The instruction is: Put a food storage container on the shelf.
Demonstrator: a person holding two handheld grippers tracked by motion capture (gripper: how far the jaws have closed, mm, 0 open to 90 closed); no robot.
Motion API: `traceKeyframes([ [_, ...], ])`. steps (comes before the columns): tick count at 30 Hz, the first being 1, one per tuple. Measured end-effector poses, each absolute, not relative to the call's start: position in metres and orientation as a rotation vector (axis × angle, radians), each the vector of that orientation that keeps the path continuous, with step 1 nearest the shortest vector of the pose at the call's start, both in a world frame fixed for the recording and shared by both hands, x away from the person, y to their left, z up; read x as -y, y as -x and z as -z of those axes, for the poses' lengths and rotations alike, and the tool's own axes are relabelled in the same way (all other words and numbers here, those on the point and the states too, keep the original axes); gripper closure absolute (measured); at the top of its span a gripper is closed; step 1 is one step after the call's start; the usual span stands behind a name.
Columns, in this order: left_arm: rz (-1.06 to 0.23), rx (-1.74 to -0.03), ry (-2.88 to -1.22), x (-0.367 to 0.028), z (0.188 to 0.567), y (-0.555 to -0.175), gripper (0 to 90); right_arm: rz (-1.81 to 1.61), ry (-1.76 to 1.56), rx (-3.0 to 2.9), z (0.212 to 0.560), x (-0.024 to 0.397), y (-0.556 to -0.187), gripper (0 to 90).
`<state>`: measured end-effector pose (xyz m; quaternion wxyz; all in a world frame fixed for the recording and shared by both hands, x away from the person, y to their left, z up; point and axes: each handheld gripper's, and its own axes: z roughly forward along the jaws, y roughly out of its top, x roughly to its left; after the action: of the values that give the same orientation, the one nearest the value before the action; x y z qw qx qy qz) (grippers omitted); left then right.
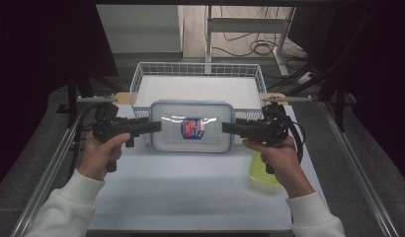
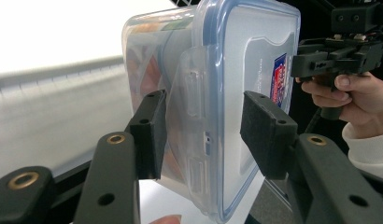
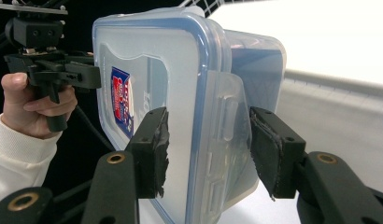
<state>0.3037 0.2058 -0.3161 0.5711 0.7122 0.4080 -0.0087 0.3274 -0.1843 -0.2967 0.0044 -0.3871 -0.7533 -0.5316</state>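
A clear plastic container [image 1: 193,126] with a blue-rimmed lid and a red-and-blue label hangs level between my two grippers, above the white table [image 1: 190,192]. My left gripper [image 1: 158,126] grips its left end, the right gripper [image 1: 224,127] its right end. In the left gripper view the container [image 2: 236,70] stands between the pads at its latch, one pad on the box, the other on the lid; the left gripper [image 2: 208,135] is shut on it. The right gripper [image 3: 208,149] clamps the other end of the container [image 3: 147,60] the same way. Food shows faintly through the wall.
A white wire basket [image 1: 141,74] stands just behind the container, its floor bare. A yellow-green object [image 1: 262,170] lies on the table under my right hand. Metal rails [image 1: 47,173] run along both table sides.
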Motion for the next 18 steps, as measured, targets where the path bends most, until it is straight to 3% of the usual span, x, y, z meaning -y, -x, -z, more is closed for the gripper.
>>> traceKeyframes([
  [18, 0.043, -0.944, -1.665, -0.201, 0.283, -0.365, 52.2, 1.674, 1.239, 2.364, 0.259, 0.189, -0.379, 49.1],
])
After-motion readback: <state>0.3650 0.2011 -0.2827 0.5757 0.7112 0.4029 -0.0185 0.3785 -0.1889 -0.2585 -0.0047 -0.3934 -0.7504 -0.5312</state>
